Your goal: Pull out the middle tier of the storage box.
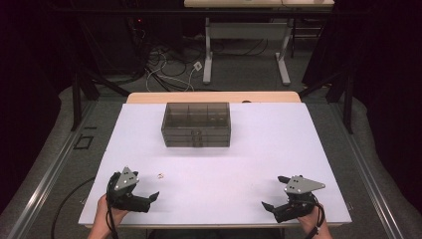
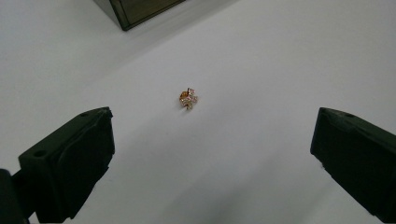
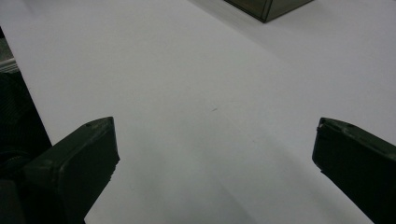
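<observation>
The small gold trinket (image 1: 160, 175) lies on the white worktop (image 1: 259, 149), just ahead of the left gripper (image 1: 144, 198) and between the lines of its spread jaws. The right gripper (image 1: 276, 206), also spread wide and empty, is well apart, so the left one is probably the one to reach.

High view looks forward and down from above the person's side, far enough back to take in the whole white rectangular table (image 1: 259, 149), the smoky translucent plastic drawer box (image 1: 196, 124) near its far edge, and floor and cables beyond. Left gripper view sits low and close to the tabletop, facing along its own two wide-apart black jaws toward a tiny gold-and-pink trinket (image 2: 188, 98), which the high view also catches, with a box corner at the top edge. Right gripper view is equally low and close over bare white surface, sharing another corner of that box (image 3: 266, 7) with the high view.
</observation>
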Action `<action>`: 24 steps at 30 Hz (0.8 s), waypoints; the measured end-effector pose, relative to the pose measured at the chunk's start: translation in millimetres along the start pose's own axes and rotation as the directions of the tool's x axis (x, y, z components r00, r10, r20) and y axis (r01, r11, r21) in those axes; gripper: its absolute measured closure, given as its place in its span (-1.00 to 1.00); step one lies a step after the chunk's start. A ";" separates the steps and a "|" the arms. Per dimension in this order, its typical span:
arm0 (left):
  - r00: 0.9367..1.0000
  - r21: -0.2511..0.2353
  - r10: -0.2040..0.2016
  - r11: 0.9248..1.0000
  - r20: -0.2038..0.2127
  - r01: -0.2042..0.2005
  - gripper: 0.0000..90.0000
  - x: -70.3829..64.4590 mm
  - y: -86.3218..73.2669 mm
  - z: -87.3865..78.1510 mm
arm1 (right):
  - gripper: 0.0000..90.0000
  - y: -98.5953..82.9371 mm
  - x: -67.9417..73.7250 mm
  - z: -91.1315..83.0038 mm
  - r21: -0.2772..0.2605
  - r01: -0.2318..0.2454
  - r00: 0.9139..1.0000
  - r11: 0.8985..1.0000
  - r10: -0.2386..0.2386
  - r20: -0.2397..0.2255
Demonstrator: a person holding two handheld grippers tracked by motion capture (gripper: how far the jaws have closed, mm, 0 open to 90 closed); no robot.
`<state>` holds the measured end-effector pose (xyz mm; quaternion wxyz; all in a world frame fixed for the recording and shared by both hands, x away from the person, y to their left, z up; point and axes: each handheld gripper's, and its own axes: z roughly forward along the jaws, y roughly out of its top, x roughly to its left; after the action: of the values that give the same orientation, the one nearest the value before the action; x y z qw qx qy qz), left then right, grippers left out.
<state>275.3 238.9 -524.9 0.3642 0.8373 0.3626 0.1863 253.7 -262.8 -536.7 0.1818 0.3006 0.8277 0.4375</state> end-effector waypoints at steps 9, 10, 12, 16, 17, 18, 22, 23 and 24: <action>0.999 0.056 0.035 0.998 0.001 -0.035 -1.00 10.4 16.7 7.8 | -1.00 -0.2 -0.5 -0.1 0.007 -0.001 1.000 1.000 0.001 -0.001; 0.999 0.072 0.035 0.997 -0.008 -0.034 -1.00 11.0 19.4 9.3 | -1.00 -0.2 -0.3 -0.2 0.007 -0.003 1.000 1.000 0.003 -0.001; 0.999 0.095 0.045 0.994 -0.012 -0.044 -1.00 12.6 24.0 11.8 | -1.00 -0.1 -0.2 -0.2 0.007 -0.001 1.000 1.000 0.001 -0.001; 0.998 0.124 0.067 0.990 -0.015 -0.065 -1.00 12.1 31.9 16.6 | -1.00 -0.2 -0.4 0.1 0.007 -0.001 1.000 1.000 0.001 0.000; 0.998 0.132 0.069 0.989 -0.010 -0.067 -1.00 12.1 35.3 19.9 | -1.00 -0.3 -0.5 0.0 0.008 -0.002 1.000 1.000 0.002 -0.002; 0.998 0.132 0.069 0.989 -0.010 -0.067 -1.00 12.1 35.3 19.9 | -1.00 -0.3 -0.5 0.0 0.008 -0.002 1.000 1.000 0.002 -0.002; 0.998 0.168 0.066 0.984 -0.001 -0.065 -1.00 13.6 43.1 25.3 | -1.00 -0.4 -0.7 -0.3 0.009 -0.004 1.000 1.000 0.004 -0.004; 0.998 0.181 0.067 0.981 0.008 -0.067 -1.00 14.4 45.0 26.8 | -1.00 -0.5 -1.0 -0.2 0.010 -0.005 1.000 1.000 0.005 -0.005; 0.998 0.185 0.059 0.981 0.016 -0.061 -1.00 15.0 46.6 28.4 | -1.00 -0.7 -1.2 -0.1 0.011 -0.008 1.000 1.000 0.008 -0.006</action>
<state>323.7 214.5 -508.4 0.2808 0.8791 0.3511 0.1580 254.3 -263.9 -537.2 0.1759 0.3035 0.8295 0.4347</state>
